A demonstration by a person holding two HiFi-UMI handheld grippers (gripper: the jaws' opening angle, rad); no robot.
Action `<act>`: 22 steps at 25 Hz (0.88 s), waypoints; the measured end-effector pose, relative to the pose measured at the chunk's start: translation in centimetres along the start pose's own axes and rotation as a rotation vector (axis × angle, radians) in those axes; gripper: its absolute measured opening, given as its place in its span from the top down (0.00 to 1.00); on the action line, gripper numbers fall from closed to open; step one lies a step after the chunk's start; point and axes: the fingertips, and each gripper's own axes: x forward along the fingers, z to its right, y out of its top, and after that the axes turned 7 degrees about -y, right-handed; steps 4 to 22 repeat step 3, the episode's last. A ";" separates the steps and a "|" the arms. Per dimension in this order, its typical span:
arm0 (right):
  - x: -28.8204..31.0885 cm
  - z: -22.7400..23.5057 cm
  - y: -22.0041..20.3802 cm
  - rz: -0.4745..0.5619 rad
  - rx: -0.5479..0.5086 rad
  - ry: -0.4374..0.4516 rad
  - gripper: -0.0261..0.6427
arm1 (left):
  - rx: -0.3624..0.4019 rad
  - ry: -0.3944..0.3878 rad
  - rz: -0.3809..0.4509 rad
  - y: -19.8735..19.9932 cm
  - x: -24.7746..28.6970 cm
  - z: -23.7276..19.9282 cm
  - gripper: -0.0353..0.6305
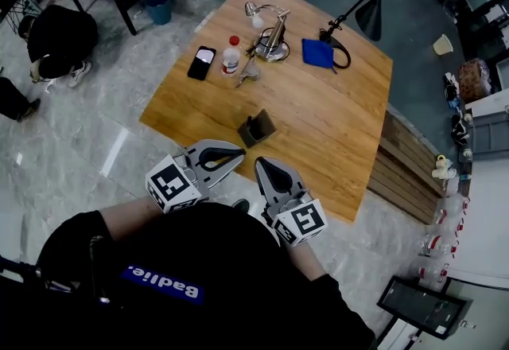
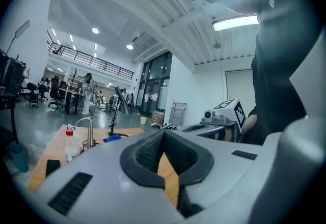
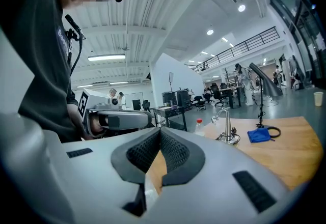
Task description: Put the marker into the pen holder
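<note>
The wooden table (image 1: 334,110) spread out ahead of both grippers. My left gripper (image 1: 238,155) and right gripper (image 1: 261,165) were each clenched on nothing, tips near one another. The dark pen holder (image 1: 256,129) stood just beyond those tips. I couldn't pick out the marker.

The right gripper (image 3: 159,132) is holding its jaws together, empty; a blue cloth (image 3: 259,135) is lying on the wooden table (image 3: 290,154), ahead and right of the claw.
</note>
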 end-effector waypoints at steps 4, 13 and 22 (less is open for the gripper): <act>0.1 -0.2 -0.3 0.000 0.011 -0.003 0.95 | -0.009 0.004 -0.007 -0.3 -0.3 -0.1 0.93; 0.1 -0.2 -0.3 0.000 0.011 -0.003 0.95 | -0.009 0.004 -0.007 -0.3 -0.3 -0.1 0.93; 0.1 -0.2 -0.3 0.000 0.011 -0.003 0.95 | -0.009 0.004 -0.007 -0.3 -0.3 -0.1 0.93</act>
